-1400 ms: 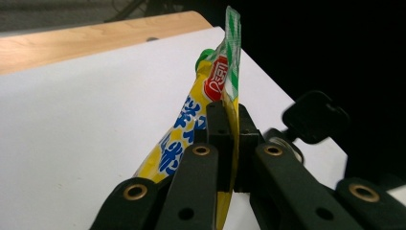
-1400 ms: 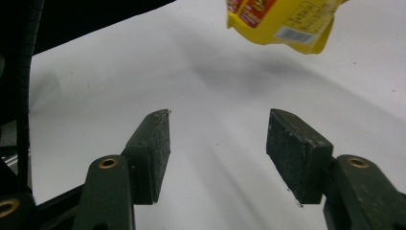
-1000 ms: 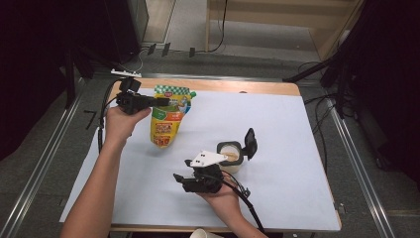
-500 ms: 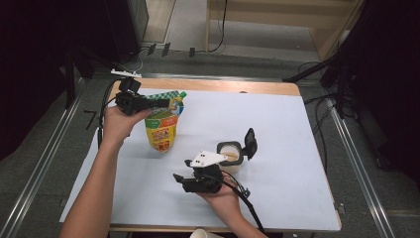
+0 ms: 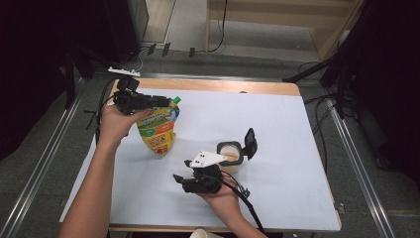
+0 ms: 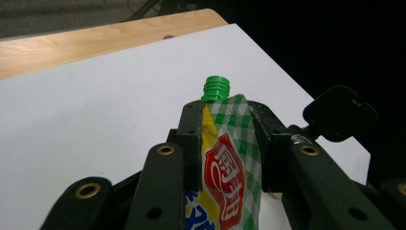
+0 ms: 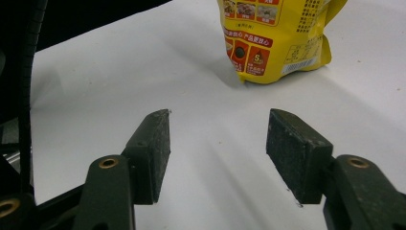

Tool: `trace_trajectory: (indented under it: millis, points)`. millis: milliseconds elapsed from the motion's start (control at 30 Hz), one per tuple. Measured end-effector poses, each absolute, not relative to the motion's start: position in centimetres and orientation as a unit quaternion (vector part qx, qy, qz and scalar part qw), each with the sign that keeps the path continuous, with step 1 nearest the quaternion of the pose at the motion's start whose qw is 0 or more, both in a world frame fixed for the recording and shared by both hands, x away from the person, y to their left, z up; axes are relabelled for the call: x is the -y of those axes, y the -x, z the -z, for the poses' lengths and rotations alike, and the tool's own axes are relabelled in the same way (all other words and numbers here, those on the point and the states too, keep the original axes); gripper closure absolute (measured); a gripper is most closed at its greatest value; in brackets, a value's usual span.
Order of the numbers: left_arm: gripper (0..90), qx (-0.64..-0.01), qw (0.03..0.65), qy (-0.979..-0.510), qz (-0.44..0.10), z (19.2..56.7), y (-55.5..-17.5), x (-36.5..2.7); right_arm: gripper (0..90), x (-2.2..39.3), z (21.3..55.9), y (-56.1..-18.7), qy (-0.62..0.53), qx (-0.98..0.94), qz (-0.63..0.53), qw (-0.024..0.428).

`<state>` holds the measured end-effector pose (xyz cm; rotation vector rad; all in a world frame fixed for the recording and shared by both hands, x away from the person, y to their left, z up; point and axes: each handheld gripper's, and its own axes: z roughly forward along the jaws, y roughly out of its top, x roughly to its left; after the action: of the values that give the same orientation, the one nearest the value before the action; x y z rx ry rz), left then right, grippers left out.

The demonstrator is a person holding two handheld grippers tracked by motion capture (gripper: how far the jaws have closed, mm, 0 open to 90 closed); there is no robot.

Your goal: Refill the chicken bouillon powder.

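Dark room, wooden table (image 5: 257,87) under a white sheet (image 5: 297,148), cables on the floor beyond.

Spouted sauce pouch (image 5: 158,130) stands upright on the sheet, left-far area, green cap (image 6: 215,89) on top. My left hand-held gripper (image 5: 161,102) brackets its neck just under the cap; jaws have just been opening, pouch between them. In the left gripper view the pads sit right at the pouch edges, and I can't tell if they press or only touch. Reads as a release after setting the pouch down.

Right hand-held gripper (image 7: 218,143) is near-centre, jaws partly apart, nothing in them, aimed at the pouch base. Just right of it: small white tub (image 5: 231,156) with black flip lid (image 5: 250,143) up, pale contents.

Step, as I judge it: pouch placed or steadied, cap on. Next move needs the left jaws clear without tipping the pouch, or a firm re-grip below the cap if uncapping follows.

Hard to see: pouch base contact behind my left hand, what the tub contents are, and a pale cup rim (image 5: 204,233) cut off at the near edge.
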<state>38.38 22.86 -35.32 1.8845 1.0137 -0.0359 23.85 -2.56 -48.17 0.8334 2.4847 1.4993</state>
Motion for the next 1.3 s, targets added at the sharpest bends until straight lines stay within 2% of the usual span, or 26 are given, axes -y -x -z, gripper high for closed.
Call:
trace_trajectory:
  millis: [267, 867, 1300]
  points:
    - [61.4, -0.417, 0.474, -0.775, 0.012, 34.9, -38.2, -22.7, 42.2, 2.6, 48.2, -23.9, -0.274, -0.822, -0.496, 0.062]
    - [56.7, -0.421, 0.479, -0.771, 0.012, 34.0, -37.7, -22.8, 42.3, 2.5, 48.2, -23.8, -0.274, -0.823, -0.495, 0.059]
    - [54.8, -0.434, 0.485, -0.759, 0.006, 33.4, -37.5, -24.2, 44.2, 2.5, 48.1, -23.7, -0.269, -0.823, -0.498, 0.056]
